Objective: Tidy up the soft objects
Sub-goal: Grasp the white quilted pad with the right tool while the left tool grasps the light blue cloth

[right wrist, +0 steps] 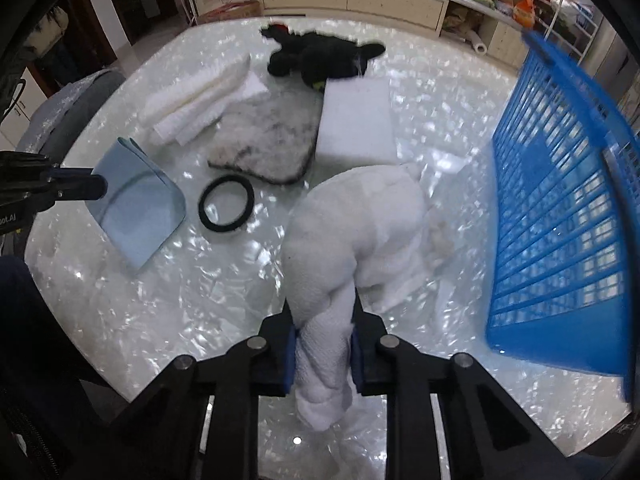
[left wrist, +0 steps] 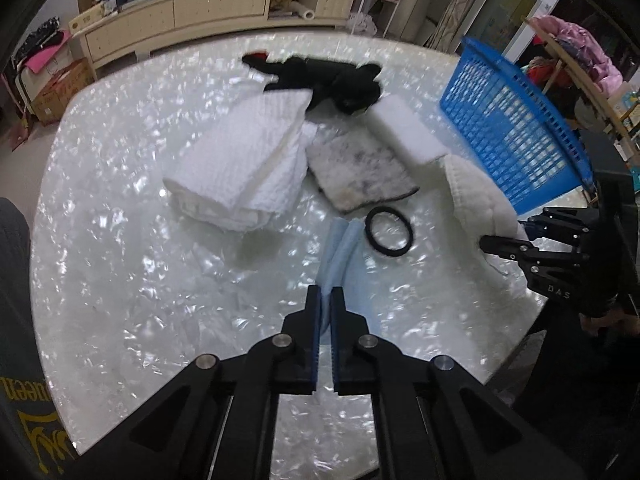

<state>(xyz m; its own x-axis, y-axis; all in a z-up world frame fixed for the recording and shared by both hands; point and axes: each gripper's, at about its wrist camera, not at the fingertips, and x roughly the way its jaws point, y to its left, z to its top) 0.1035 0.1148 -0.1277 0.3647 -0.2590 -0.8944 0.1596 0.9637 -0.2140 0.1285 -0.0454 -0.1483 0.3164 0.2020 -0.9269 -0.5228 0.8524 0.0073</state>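
My left gripper [left wrist: 326,294] is shut on a light blue cloth [left wrist: 340,256], held just above the table; the cloth also shows in the right wrist view [right wrist: 138,204]. My right gripper [right wrist: 324,322] is shut on a white towel [right wrist: 352,236], which bunches up between its pads; the towel shows in the left wrist view [left wrist: 480,196]. A blue basket [right wrist: 560,208] stands tilted to the right of the towel. A black hair band [left wrist: 389,232], a grey-white pad [left wrist: 360,168], a white sponge [left wrist: 404,128], a folded white towel [left wrist: 244,164] and a black plush toy [left wrist: 332,80] lie on the table.
The round pearly white table [left wrist: 140,260] bears everything. A cream cabinet [left wrist: 180,12] with clutter stands behind it. A grey chair back [right wrist: 72,108] is at the table's left edge. Shelves with clothes [left wrist: 576,48] stand beyond the basket.
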